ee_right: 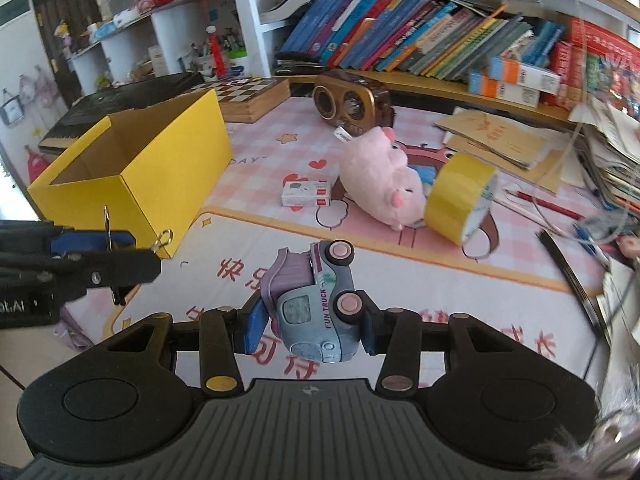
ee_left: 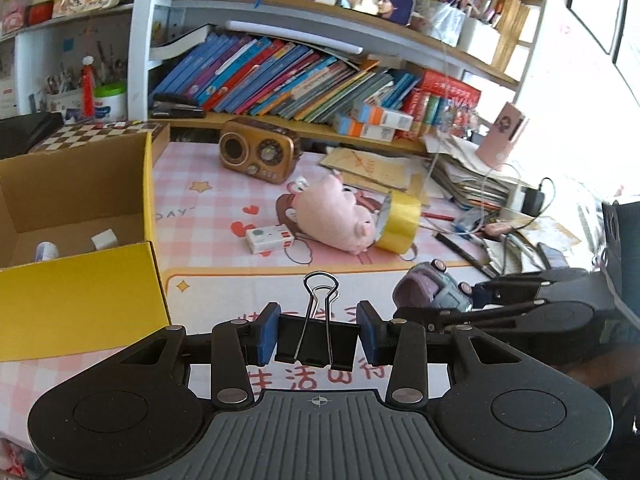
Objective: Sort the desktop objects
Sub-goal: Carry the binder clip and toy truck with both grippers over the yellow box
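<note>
My left gripper [ee_left: 318, 334] is shut on a black binder clip [ee_left: 316, 340], its wire handles standing up. It hovers above the desk mat just right of the open yellow cardboard box [ee_left: 76, 292]. My right gripper [ee_right: 312, 326] is shut on a blue and purple toy truck [ee_right: 316, 304], lifted off the mat and tipped on its side. In the left wrist view the toy truck [ee_left: 432, 290] and right gripper [ee_left: 476, 308] show at the right. In the right wrist view the left gripper [ee_right: 108, 250] with the binder clip [ee_right: 110, 240] hangs beside the yellow box [ee_right: 132, 184].
On the pink checked mat [ee_left: 208, 216] lie a pink plush pig [ee_left: 340, 216], a roll of yellow tape [ee_left: 400, 222], a small white box [ee_left: 270, 239] and a brown retro radio [ee_left: 260, 154]. Inside the box sit small white items [ee_left: 104, 239]. Papers, pens and cables [ee_left: 480, 184] crowd the right side.
</note>
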A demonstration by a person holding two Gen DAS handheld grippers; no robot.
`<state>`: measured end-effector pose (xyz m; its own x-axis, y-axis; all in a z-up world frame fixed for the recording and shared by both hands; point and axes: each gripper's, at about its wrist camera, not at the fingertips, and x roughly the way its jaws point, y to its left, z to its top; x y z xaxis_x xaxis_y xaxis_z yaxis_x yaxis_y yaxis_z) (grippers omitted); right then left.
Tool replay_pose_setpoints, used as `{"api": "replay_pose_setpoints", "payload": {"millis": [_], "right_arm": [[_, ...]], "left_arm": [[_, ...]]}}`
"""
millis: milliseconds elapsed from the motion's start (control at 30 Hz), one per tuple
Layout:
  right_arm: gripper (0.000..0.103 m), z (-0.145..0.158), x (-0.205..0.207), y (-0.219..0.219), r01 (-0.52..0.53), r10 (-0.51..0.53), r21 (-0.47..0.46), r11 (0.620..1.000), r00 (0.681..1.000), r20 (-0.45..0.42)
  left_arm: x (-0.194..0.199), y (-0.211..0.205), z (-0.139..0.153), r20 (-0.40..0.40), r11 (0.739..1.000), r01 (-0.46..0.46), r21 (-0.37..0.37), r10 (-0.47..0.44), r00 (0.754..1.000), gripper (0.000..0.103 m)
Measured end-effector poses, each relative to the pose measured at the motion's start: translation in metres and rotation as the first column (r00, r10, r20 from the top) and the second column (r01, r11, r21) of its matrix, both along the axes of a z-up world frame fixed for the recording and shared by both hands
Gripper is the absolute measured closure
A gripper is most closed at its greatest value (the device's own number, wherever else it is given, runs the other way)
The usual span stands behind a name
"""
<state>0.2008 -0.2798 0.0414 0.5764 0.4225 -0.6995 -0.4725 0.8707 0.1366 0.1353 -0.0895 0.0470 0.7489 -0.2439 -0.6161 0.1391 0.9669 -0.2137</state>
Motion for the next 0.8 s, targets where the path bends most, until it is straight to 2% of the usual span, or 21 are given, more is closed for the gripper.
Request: {"api": "replay_pose_setpoints", "payload": {"millis": [367,800], "right_arm": [[0.060,0.005,-0.048,0.018,0.106,-0.106,-0.013,0.994,0.994,-0.010],[0.060,0.004,-0.095,0.072,0.114,-0.114,-0.028,0.993,0.993,-0.016]], "left_arm": [[-0.030,0.021,0.005,0.003,0.995,0.102,-0.010,-0.102,0.995,0.063],[-0.070,0.070,0.006,0.002,0.991,0.131,-0.026,-0.131,0.991,0.063]]}}
